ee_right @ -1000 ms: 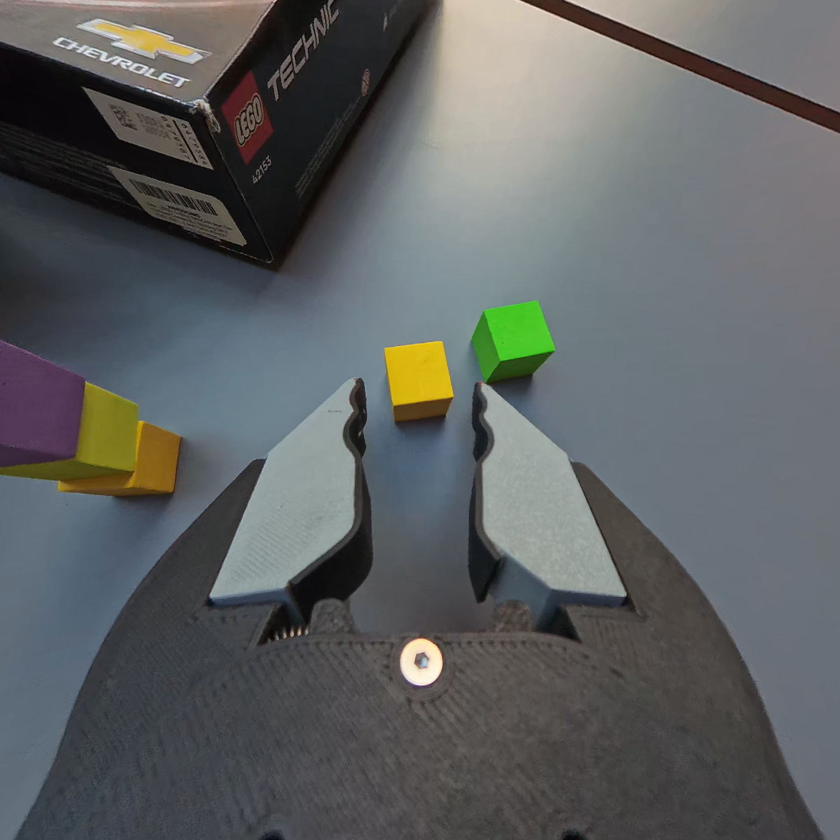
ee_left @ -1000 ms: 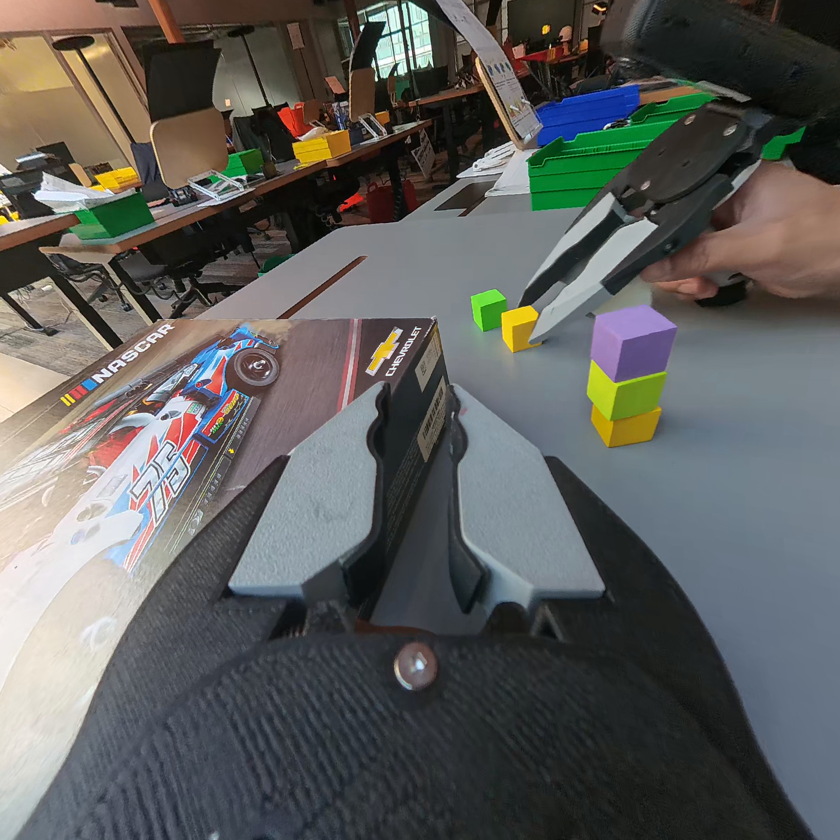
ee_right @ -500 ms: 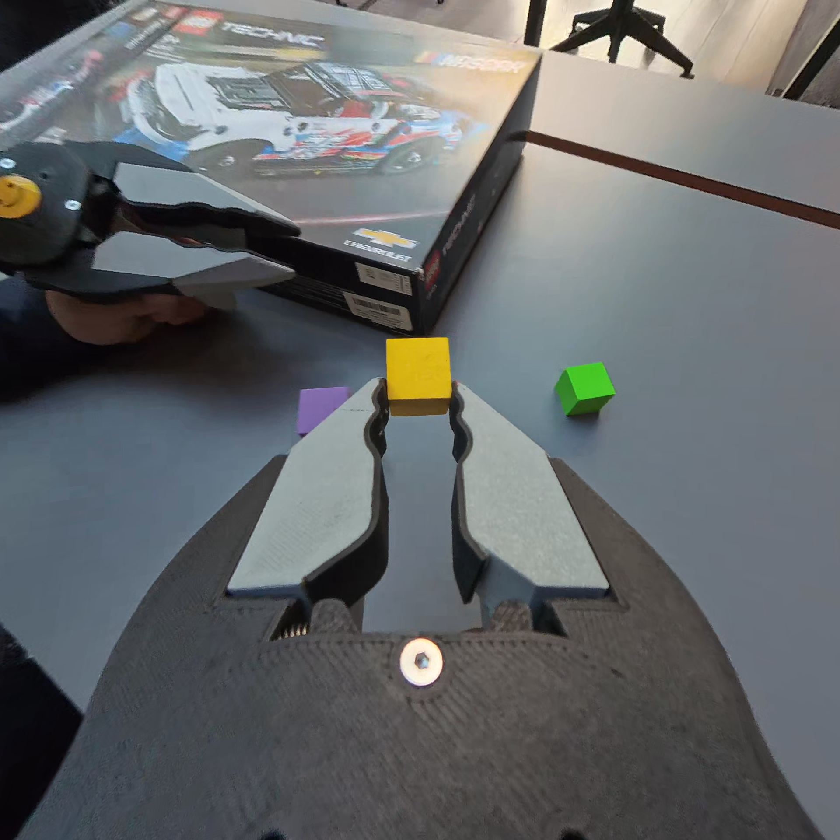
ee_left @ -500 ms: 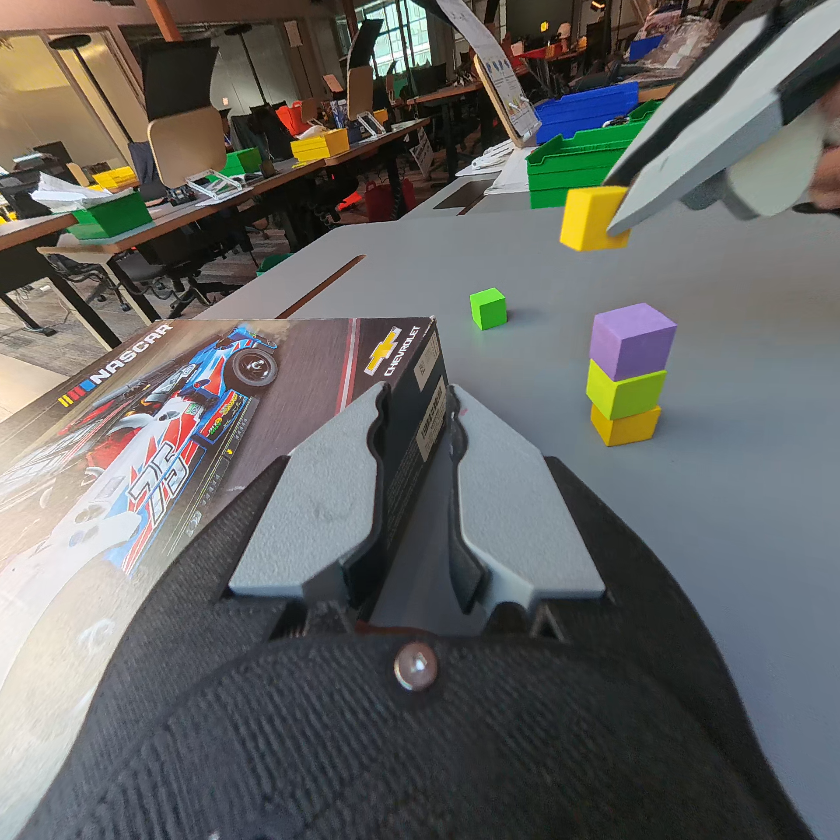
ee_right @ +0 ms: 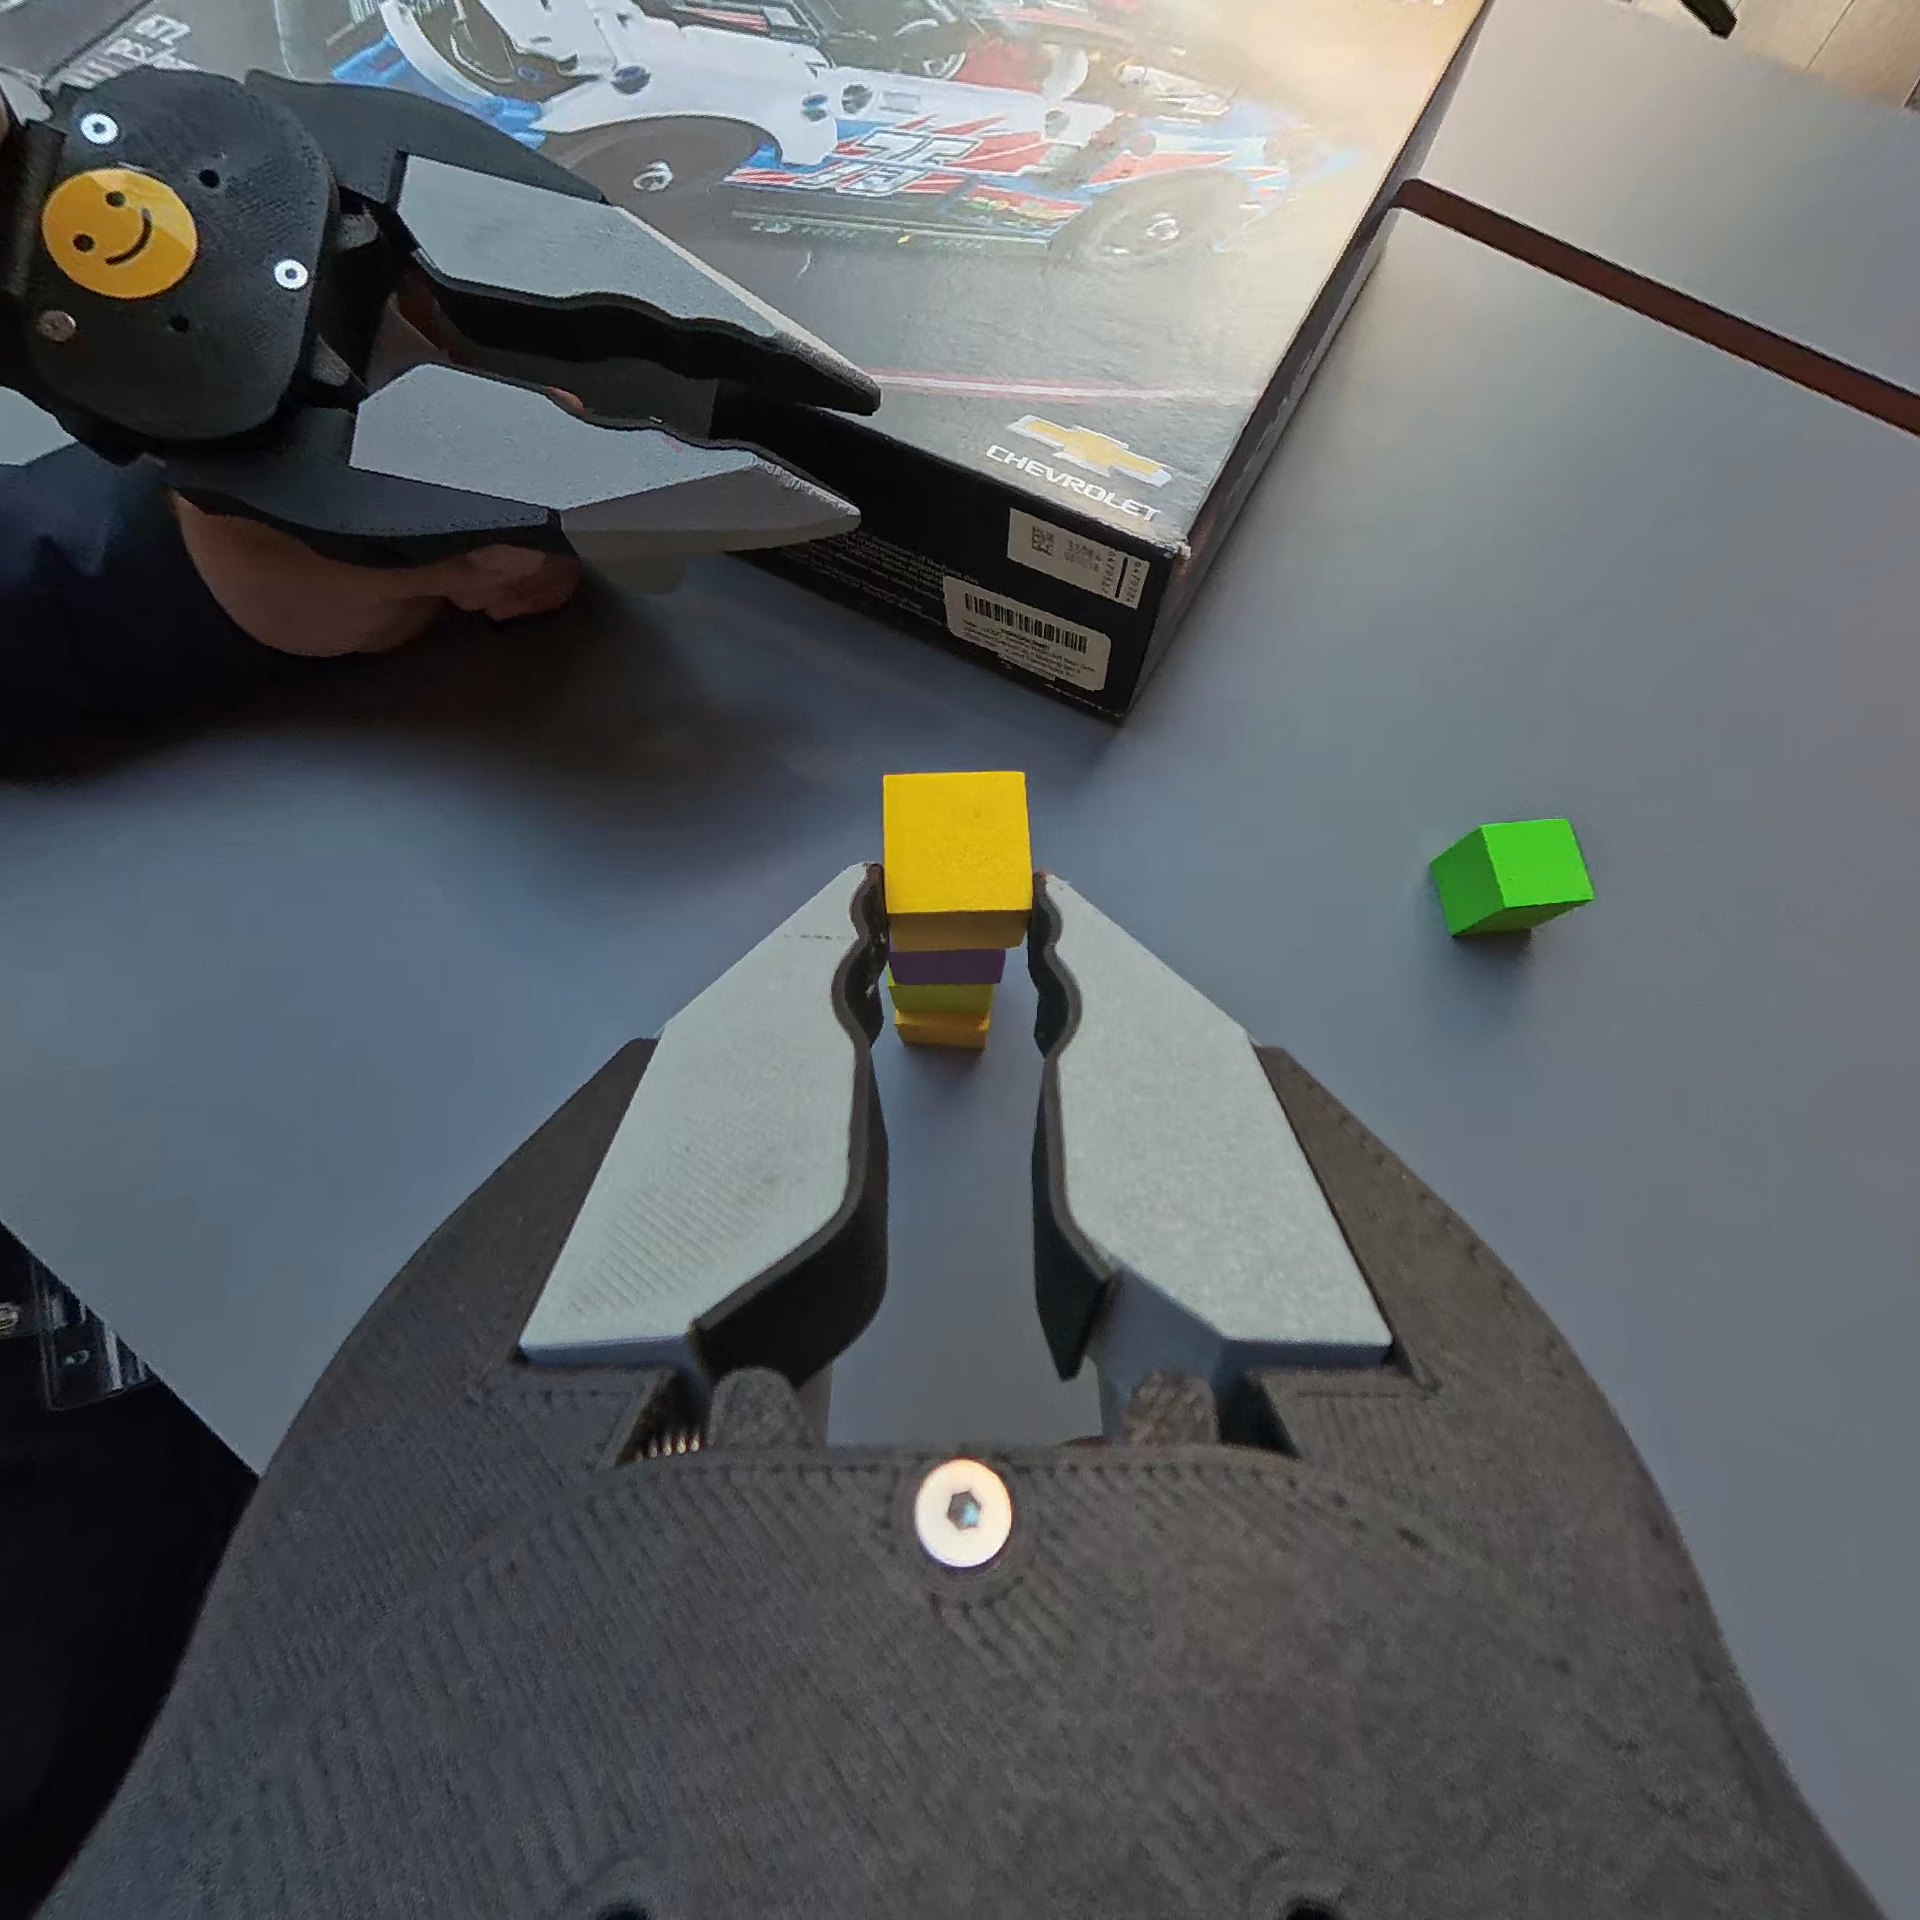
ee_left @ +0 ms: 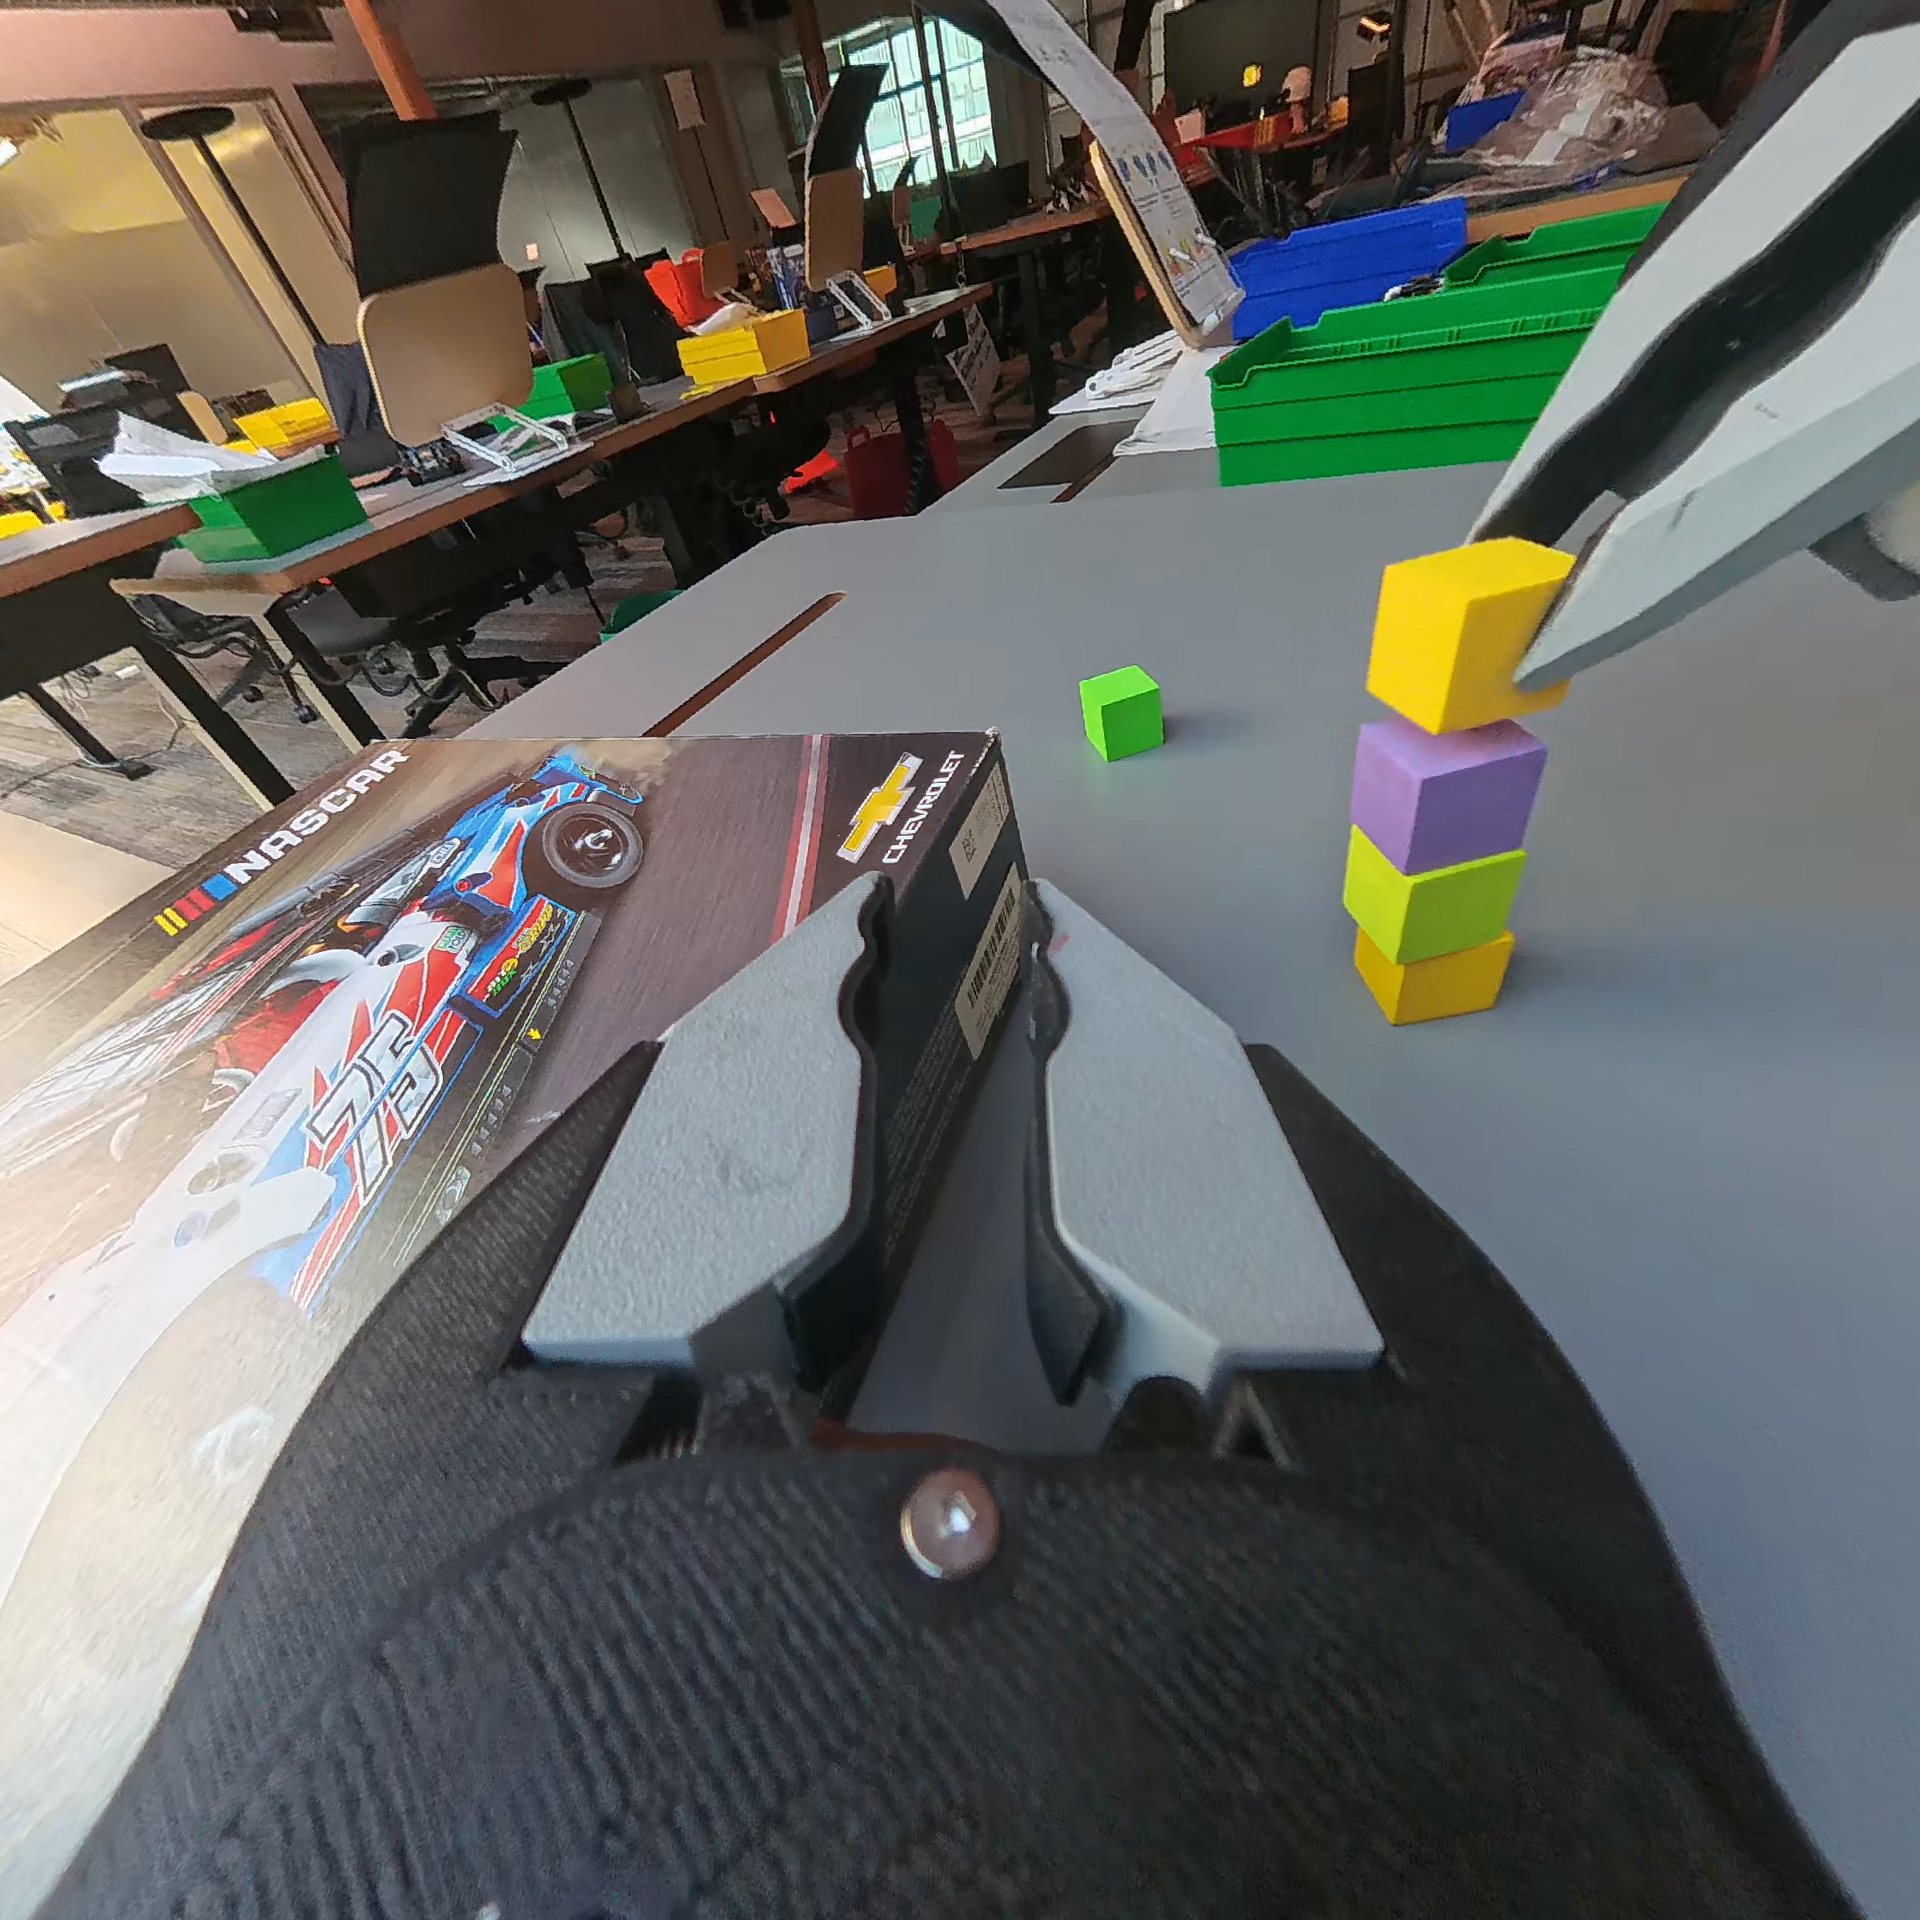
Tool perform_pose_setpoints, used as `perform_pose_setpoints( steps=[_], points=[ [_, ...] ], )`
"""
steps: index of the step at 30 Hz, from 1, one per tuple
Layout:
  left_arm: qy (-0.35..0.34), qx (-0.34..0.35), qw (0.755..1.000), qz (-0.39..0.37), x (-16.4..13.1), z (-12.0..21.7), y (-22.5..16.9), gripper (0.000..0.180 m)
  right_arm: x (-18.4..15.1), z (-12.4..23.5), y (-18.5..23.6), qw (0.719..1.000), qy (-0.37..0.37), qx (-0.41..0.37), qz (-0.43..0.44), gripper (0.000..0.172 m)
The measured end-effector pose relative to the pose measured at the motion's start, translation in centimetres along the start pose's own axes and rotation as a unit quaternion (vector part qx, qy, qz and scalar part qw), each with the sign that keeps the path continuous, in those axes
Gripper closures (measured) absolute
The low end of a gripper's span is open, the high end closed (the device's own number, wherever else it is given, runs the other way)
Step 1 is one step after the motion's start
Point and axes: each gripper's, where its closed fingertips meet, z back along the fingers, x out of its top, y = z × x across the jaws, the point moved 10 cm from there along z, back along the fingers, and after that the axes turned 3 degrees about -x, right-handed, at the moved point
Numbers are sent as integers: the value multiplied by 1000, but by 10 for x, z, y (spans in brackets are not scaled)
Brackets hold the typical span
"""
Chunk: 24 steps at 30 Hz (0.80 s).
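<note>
My right gripper [ee_right: 956, 883] is shut on a yellow cube [ee_right: 956, 836], both pads pressed against its sides. It holds the cube at the top of a stack of a purple cube [ee_left: 1444, 795], a lime cube [ee_left: 1429, 894] and an orange-yellow cube [ee_left: 1434, 977]. In the left wrist view the held cube [ee_left: 1465, 639] meets the purple one, set slightly askew. My left gripper [ee_left: 956, 904] is part open and straddles the top edge of a toy-car box [ee_left: 468, 935] without gripping it. One finger lies over the lid, the other beside the side wall. A green cube [ee_right: 1512, 873] lies loose on the table.
The grey table [ee_left: 1558, 1351] has a dark seam [ee_right: 1662, 301] past the box. Green bins [ee_left: 1403, 384] and blue bins [ee_left: 1340, 255] stand at its far edge. Desks and chairs fill the room behind. A hand [ee_right: 364, 592] rests on the table under the left gripper. Left tips to right tips: about 11 centimeters.
The right gripper closed on the yellow cube beside the green one, lifted it and carried it onto the stack. The left gripper and the box have not moved.
</note>
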Motion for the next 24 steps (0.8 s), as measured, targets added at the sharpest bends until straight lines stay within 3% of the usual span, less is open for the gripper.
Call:
perform_pose_setpoints(
  steps=[3,9,15,19,24],
  points=[
    [0,0,1000,2,0,0,0,158,-2,-4,1,1000,8,-6,8,147],
    [0,-2,1000,6,0,0,1,158,-4,-4,-1,1000,0,10,2,129],
    [1,-3,1000,6,0,0,1,158,1,19,-48,993,-109,-7,-49,133],
    [2,-3,1000,7,0,-1,1,158,-21,-15,-99,993,-65,-45,-85,122],
    [3,-5,1000,8,0,-1,1,158,-33,-63,-122,996,6,-85,-39,119]
  ],
)
